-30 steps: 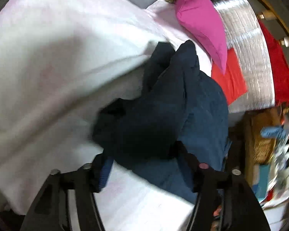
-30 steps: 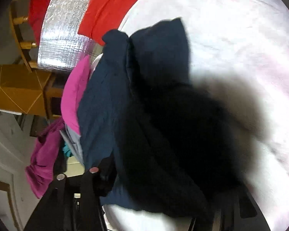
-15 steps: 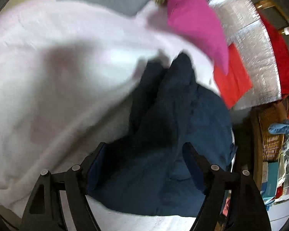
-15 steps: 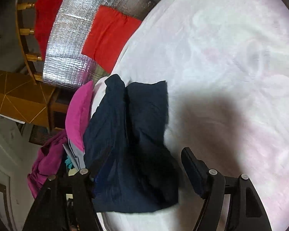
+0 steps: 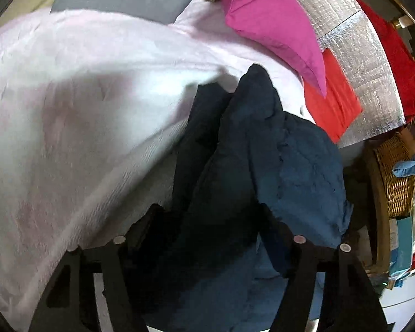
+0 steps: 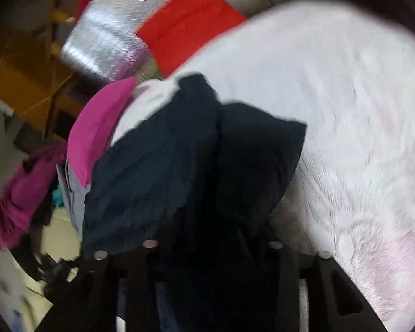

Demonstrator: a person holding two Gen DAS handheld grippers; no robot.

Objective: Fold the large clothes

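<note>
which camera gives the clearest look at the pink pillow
The left wrist view. There the pink pillow is sharp and shows most of its face, lying at the top over the pale blanket. In the right wrist view it is blurred, seen edge-on, and partly hidden behind the dark blue garment.

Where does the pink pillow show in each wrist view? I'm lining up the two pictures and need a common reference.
Left wrist view: the pink pillow sits top right of centre, beyond the dark blue garment.
Right wrist view: the pink pillow lies left of centre, against the garment's left edge.
Shared landmark: the red cloth on the silver foil sheet, also at the top of the right view.
</note>
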